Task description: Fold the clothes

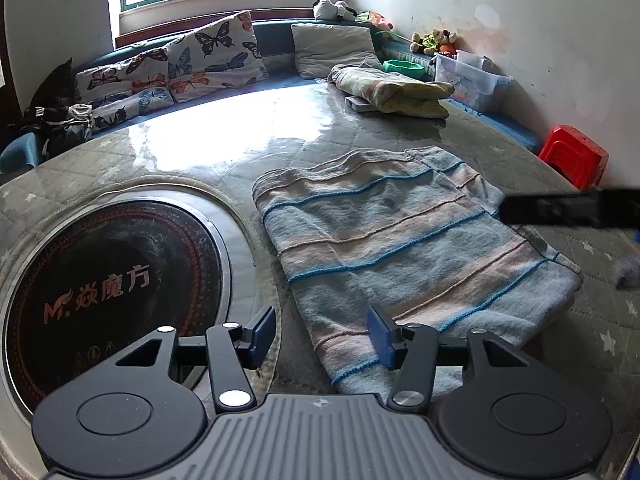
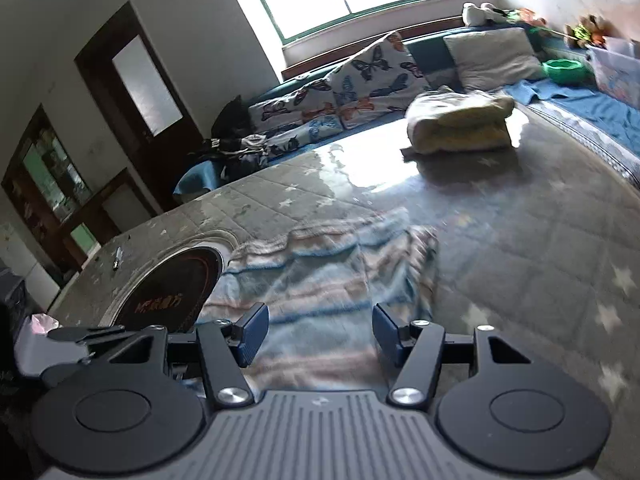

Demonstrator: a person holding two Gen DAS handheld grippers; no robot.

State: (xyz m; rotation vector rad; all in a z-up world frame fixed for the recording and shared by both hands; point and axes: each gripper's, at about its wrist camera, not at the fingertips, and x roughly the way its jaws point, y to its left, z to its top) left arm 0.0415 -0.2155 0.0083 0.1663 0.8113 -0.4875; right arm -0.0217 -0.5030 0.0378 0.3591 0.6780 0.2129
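1. State: the striped cloth point(image 1: 404, 248) lies flat on the table point(image 1: 192, 140), just right of the round cooktop point(image 1: 108, 288) set into it. It reads as a tidy oblong with doubled edges, so it looks folded at least once. Whether another fold is due or it is finished, I cannot tell.
2. My left gripper point(image 1: 322, 338) is released, jaws wide, holding nothing. It hangs over the cloth's near left edge; contact cannot be judged.
3. My right gripper point(image 2: 320, 336) is also spread and empty, above the cloth's near end. Its view is motion-blurred, so edge detail there is poor.
4. A second folded bundle point(image 1: 394, 90) sits at the far side of the table, well apart.
5. If a further fold is wanted: pinch both layers at a near corner, not the top one alone, or the stack will slide apart.
6. Keep both grips level with each other; carry the edge along the stripes' cross direction so the bands line up.
7. Risk: the left edge lies close to the cooktop rim; dragging could snag it.
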